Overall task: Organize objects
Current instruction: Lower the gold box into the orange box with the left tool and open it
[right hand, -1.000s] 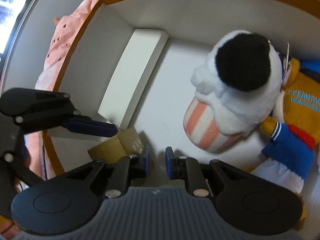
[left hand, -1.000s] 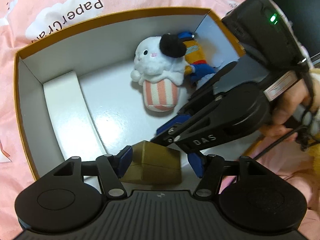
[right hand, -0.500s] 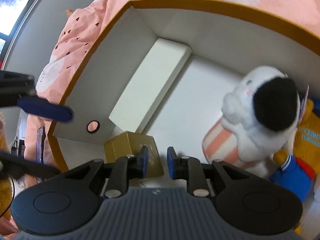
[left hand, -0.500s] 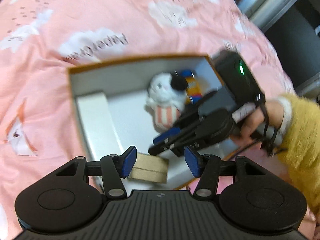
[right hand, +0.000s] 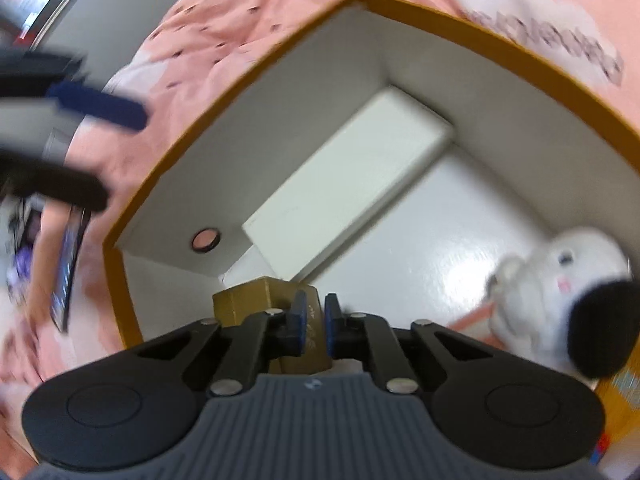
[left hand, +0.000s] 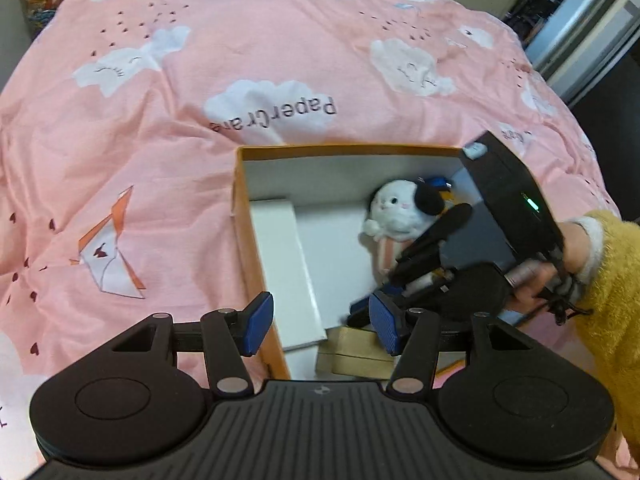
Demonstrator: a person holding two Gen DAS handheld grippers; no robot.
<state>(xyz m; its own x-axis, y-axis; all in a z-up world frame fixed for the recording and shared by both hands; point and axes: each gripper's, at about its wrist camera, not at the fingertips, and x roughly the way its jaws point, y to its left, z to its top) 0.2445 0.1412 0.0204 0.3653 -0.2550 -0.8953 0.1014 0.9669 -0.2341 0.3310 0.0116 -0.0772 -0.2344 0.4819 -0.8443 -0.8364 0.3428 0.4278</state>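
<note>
Hovering: left gripper (left hand: 320, 326), fingers apart, empty, above orange box (left hand: 240, 216) edge.
Right gripper (right hand: 316, 322): fingers just closing, together, over gold box (right hand: 248, 300).

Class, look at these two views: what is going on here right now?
A person with a gripper in each hand is tidying things into an orange box on a pink bedspread. The left gripper is open and empty. The right gripper is shut, empty, above the gold box. A plush toy and white box lie inside.
</note>
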